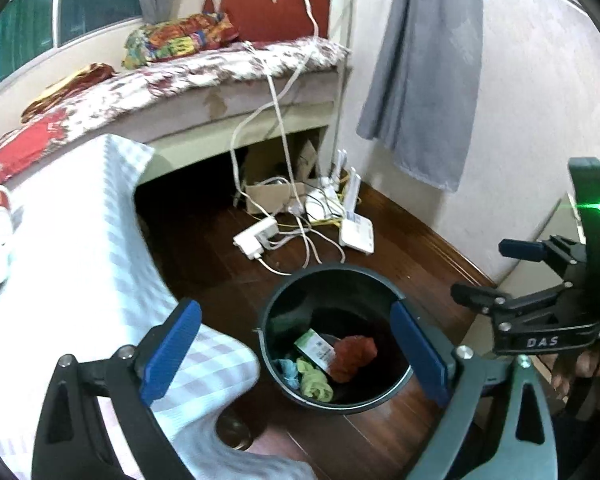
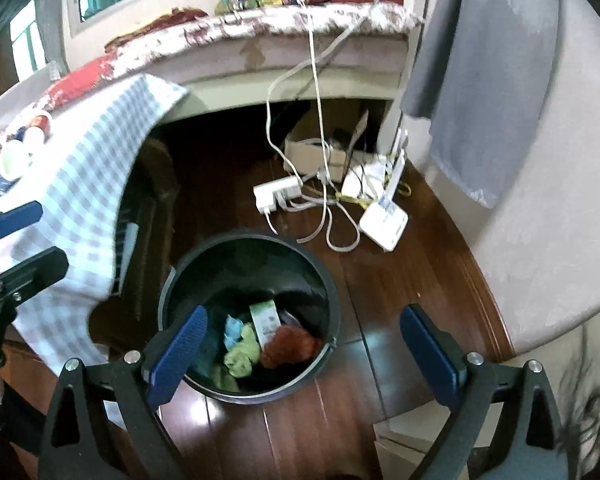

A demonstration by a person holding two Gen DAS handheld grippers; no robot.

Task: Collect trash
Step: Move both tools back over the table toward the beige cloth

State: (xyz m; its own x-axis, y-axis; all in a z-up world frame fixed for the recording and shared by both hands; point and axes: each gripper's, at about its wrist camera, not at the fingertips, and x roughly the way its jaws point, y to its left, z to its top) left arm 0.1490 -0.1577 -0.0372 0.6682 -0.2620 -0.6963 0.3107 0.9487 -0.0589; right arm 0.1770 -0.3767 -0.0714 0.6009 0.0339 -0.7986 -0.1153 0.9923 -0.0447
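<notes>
A black round trash bin (image 1: 284,300) stands on the dark wood floor. It holds a red crumpled piece (image 1: 352,358), a green crumpled piece (image 1: 316,382), a blue piece (image 1: 288,372) and a white-green packet (image 1: 315,346). My left gripper (image 1: 296,354) is open and empty, held above the bin. The bin (image 2: 328,280) also shows in the right wrist view with the red piece (image 2: 290,348), green piece (image 2: 242,354) and packet (image 2: 265,320). My right gripper (image 2: 304,354) is open and empty above the bin's right side. The right gripper's body (image 1: 548,308) shows at the right of the left wrist view.
A table with a checked cloth (image 1: 80,260) stands left of the bin, with cups (image 2: 16,156) on it. White power strips, routers and cables (image 1: 312,216) lie on the floor behind the bin, by a cardboard box (image 2: 320,148). A bed (image 1: 220,76) and a grey curtain (image 1: 428,80) stand behind.
</notes>
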